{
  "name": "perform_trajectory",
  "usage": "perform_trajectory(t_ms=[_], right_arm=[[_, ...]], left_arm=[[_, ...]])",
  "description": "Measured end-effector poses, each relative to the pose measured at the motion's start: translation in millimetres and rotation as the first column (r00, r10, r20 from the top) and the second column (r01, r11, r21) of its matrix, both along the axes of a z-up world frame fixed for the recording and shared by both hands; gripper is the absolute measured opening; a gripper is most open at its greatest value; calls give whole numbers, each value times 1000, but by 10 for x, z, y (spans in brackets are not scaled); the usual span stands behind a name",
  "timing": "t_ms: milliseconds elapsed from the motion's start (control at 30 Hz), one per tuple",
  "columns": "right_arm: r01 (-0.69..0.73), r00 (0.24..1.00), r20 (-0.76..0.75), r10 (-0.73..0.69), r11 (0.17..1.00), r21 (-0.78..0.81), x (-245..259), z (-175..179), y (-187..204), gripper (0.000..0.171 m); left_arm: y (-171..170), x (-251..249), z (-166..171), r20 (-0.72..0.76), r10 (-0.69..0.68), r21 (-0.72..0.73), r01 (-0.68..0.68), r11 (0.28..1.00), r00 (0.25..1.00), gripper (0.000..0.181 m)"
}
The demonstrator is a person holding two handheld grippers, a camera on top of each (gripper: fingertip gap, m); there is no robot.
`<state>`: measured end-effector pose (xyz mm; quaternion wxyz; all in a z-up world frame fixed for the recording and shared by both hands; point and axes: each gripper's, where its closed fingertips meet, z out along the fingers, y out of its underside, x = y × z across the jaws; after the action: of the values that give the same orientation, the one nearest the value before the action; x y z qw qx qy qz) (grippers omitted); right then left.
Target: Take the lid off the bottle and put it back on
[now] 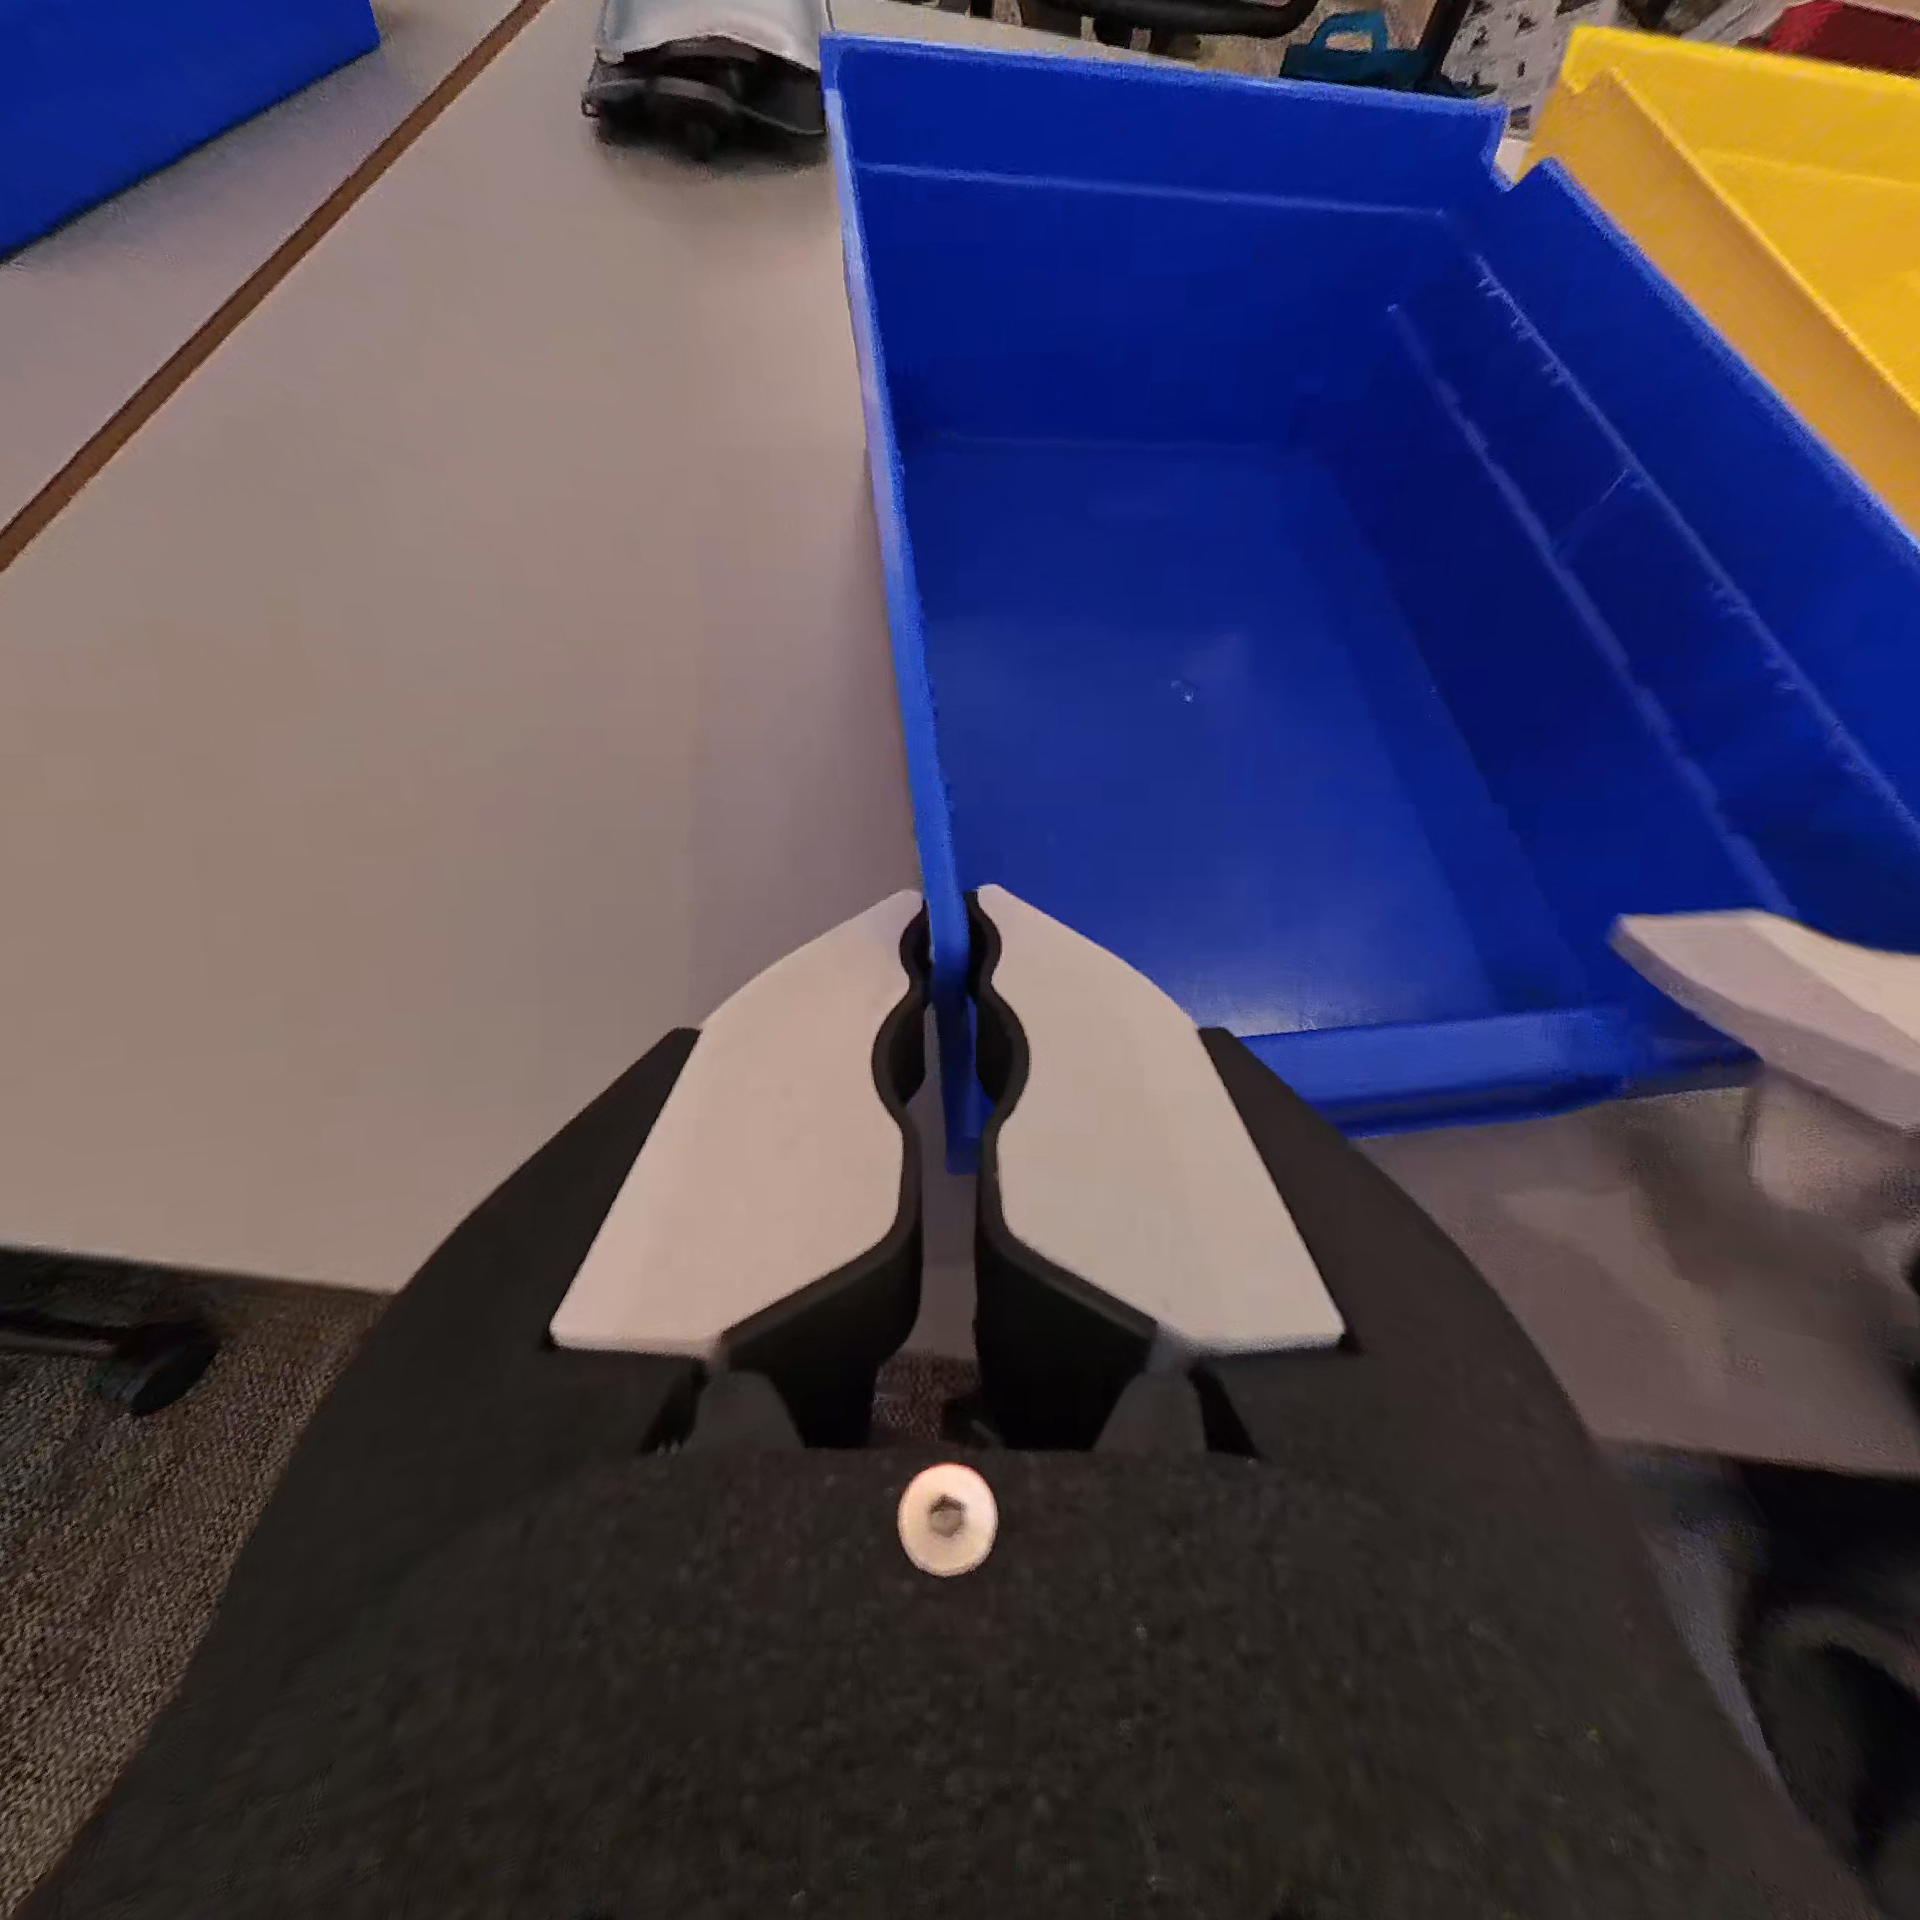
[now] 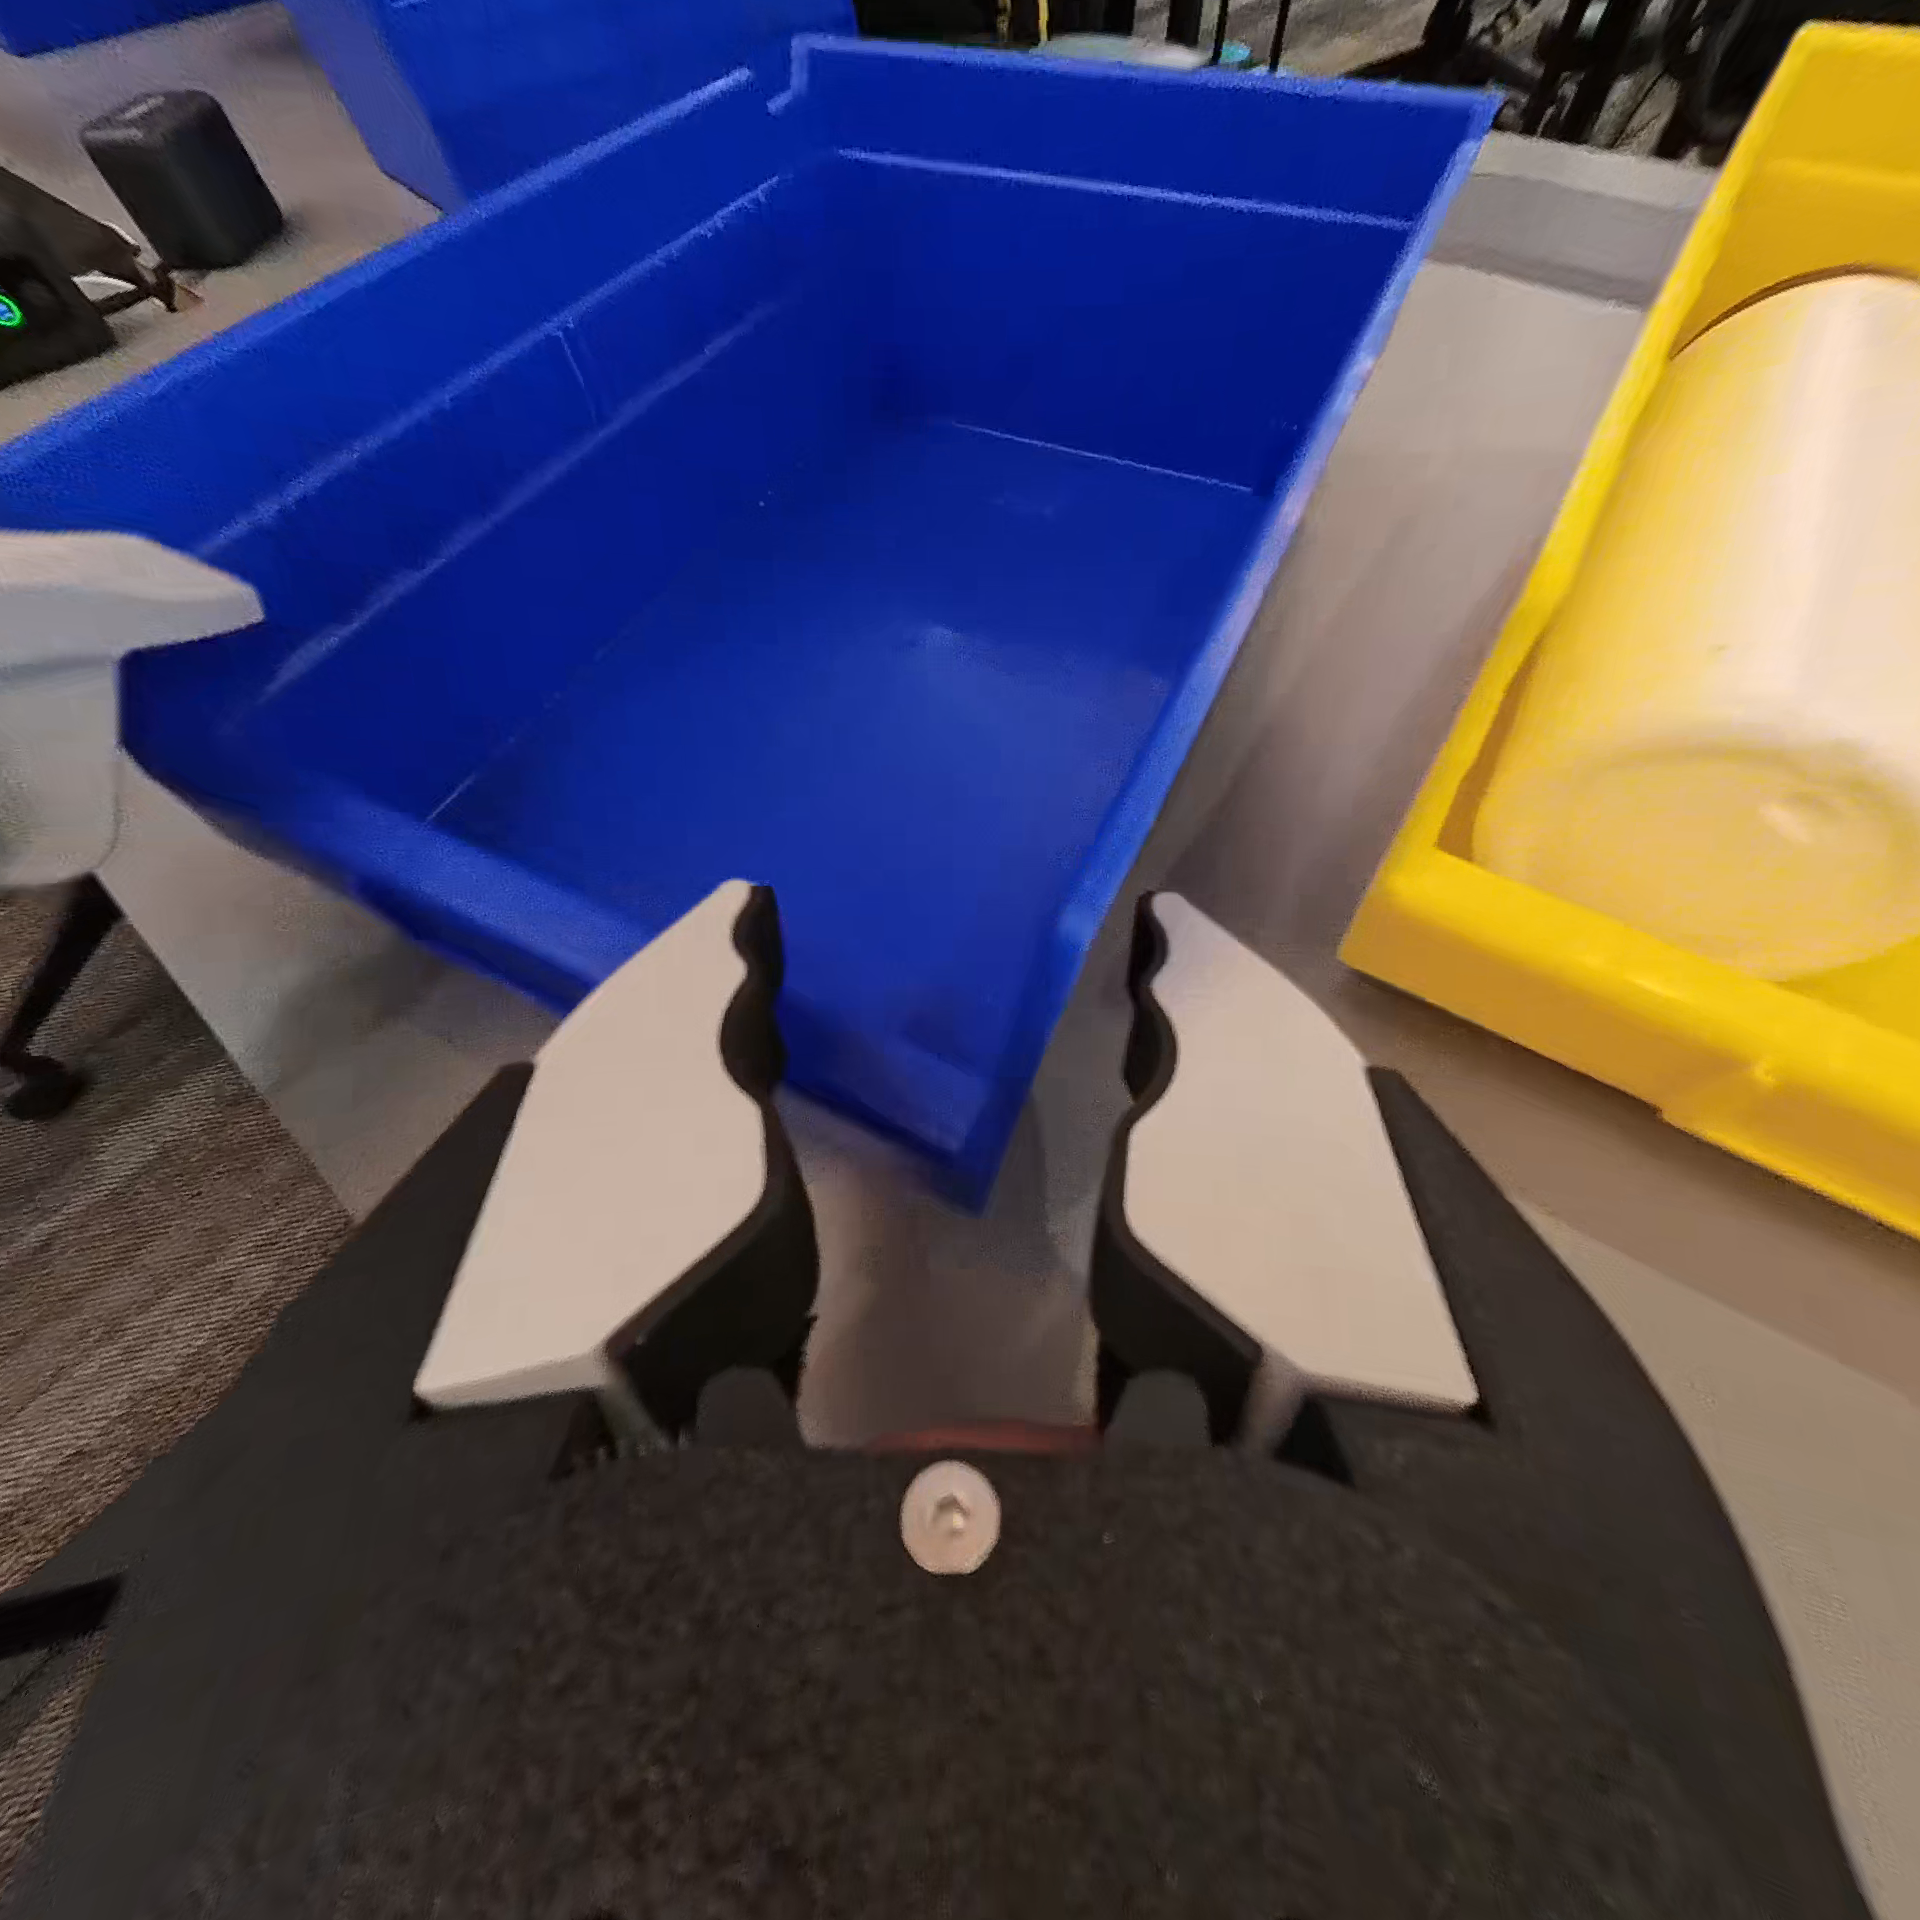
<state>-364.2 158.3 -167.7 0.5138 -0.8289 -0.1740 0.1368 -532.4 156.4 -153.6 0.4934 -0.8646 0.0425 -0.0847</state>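
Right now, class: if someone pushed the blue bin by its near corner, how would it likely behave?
The blue bin looks empty, so it is probably light and would slide easily on the smooth table. Its thin plastic walls seem fairly stiff. Pushed at one corner, it would likely swing round toward the yellow bin rather than tip.

A blue bin (image 2: 790,582) is set on a grey table (image 1: 436,727). Just beside it, a yellow bin (image 2: 1538,956) is seen, in which a white roll (image 2: 1745,623) is laid on its side.
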Motion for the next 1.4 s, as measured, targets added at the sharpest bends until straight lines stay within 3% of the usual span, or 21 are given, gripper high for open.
perform_trajectory(t_ms=[133, 200, 367, 533, 733, 900, 1033, 1200, 1400], right_arm=[[16, 999, -46, -18, 999, -37, 0, 11, 0, 46], [74, 994, -73, -77, 997, -38, 126, 102, 27, 12], [92, 995, -37, -91, 995, 36, 180, 372, 14, 4], [105, 994, -48, -97, 969, 224, 354, 1109, -93, 4], [234, 972, -68, -226, 877, 419, 1308, 2133, -216, 4], [409, 909, -119, -399, 800, 439, 2580, 2476, -365, 4], [513, 848, -85, -523, 770, 380, 3753, 2193, -338, 4], [613, 786, -34, -617, 772, 166, 5102, 1426, -399, 3], [657, 753, 20, -657, 754, 6, 6037, 555, -592, 4]], left_arm=[[-156, -29, 6, -14, 4, 16, -3, 1000, 1000, 5], [-210, -27, 54, -14, 0, 36, 0, 999, 1000, 5], [-400, 14, 421, -118, 56, 144, -38, 989, 991, 5], [-486, 228, 1116, -84, 79, 319, -48, 946, 993, 5], [-335, 1215, 1971, -109, -80, 467, 122, 876, 991, 6], [-142, 2518, 2304, -163, -233, 505, 284, 815, 959, 6], [37, 3710, 2054, -217, -326, 449, 391, 804, 920, 6], [137, 5074, 1323, -183, -461, 277, 496, 823, 868, 6], [64, 5969, 505, -150, -530, 120, 548, 828, 834, 6]])
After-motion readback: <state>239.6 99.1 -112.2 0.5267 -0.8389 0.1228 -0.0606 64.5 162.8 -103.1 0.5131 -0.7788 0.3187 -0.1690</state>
